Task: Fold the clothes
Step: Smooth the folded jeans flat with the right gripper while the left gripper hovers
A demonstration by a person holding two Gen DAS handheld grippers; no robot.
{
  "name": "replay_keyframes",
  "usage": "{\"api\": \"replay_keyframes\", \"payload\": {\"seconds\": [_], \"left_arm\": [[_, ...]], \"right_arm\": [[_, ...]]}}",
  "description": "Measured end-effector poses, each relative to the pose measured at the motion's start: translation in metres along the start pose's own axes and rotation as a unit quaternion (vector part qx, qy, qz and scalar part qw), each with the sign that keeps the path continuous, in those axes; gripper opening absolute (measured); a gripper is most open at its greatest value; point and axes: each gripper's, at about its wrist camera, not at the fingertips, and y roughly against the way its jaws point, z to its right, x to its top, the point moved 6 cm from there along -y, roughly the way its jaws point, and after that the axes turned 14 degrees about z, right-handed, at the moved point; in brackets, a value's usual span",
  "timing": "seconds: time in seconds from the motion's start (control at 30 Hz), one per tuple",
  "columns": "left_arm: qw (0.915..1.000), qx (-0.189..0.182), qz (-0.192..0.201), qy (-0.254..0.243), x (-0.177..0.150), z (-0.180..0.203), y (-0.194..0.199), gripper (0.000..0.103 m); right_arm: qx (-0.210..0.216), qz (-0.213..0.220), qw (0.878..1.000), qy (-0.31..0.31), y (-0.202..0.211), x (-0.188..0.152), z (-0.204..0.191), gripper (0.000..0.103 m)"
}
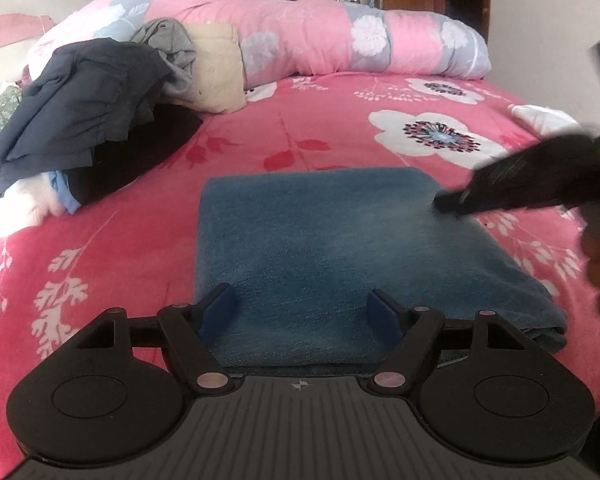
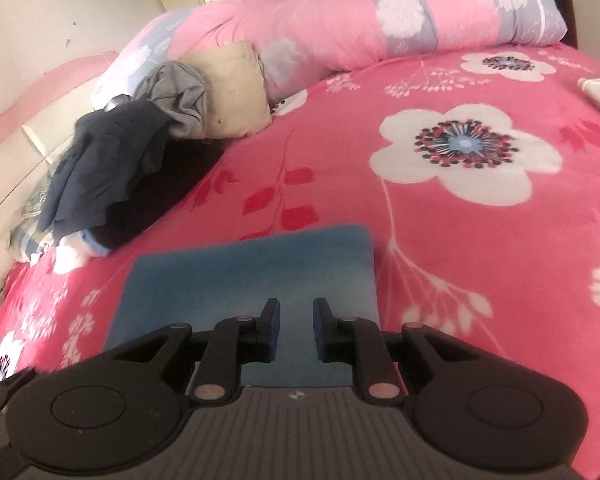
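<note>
A blue fleece cloth (image 1: 340, 240) lies folded into a neat rectangle on the pink flowered bed cover (image 1: 300, 136). My left gripper (image 1: 300, 300) hovers over its near edge, jaws wide open with nothing between the blue pads. My right gripper (image 1: 448, 202) reaches in blurred from the right, its tip at the cloth's far right corner. In the right wrist view the right gripper (image 2: 296, 312) stands over the blue cloth (image 2: 240, 276) with a narrow gap between its pads and nothing in that gap.
A heap of unfolded clothes (image 1: 92, 112), dark, grey and beige, sits at the left of the bed. A rolled pink quilt (image 1: 320, 36) lies along the far side. A white cloth (image 1: 544, 118) rests near the right edge. A headboard and wall lie to the left.
</note>
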Motion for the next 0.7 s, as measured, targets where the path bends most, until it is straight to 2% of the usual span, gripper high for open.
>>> {"api": "replay_keyframes", "payload": {"seconds": [0.07, 0.17, 0.3, 0.5, 0.7], "left_arm": [[1.0000, 0.004, -0.004, -0.006, 0.000, 0.001, 0.000, 0.074], [0.9999, 0.010, -0.006, -0.008, -0.001, 0.002, 0.000, 0.075], [0.9997, 0.018, -0.006, -0.013, -0.001, 0.005, 0.001, 0.075], [0.9995, 0.023, -0.009, -0.019, -0.001, 0.007, 0.001, 0.075], [0.9994, 0.026, -0.010, -0.023, -0.001, 0.008, 0.001, 0.075]], "right_arm": [[-0.004, -0.019, 1.000, 0.024, -0.019, -0.012, 0.003, 0.019], [-0.002, -0.029, 0.999, 0.037, -0.019, -0.001, -0.001, 0.020], [-0.015, -0.003, 0.999, 0.044, -0.025, 0.019, -0.001, 0.020], [-0.020, -0.008, 0.999, 0.030, -0.063, 0.010, 0.014, 0.022], [-0.016, -0.001, 1.000, 0.020, -0.063, 0.008, 0.017, 0.022]]}}
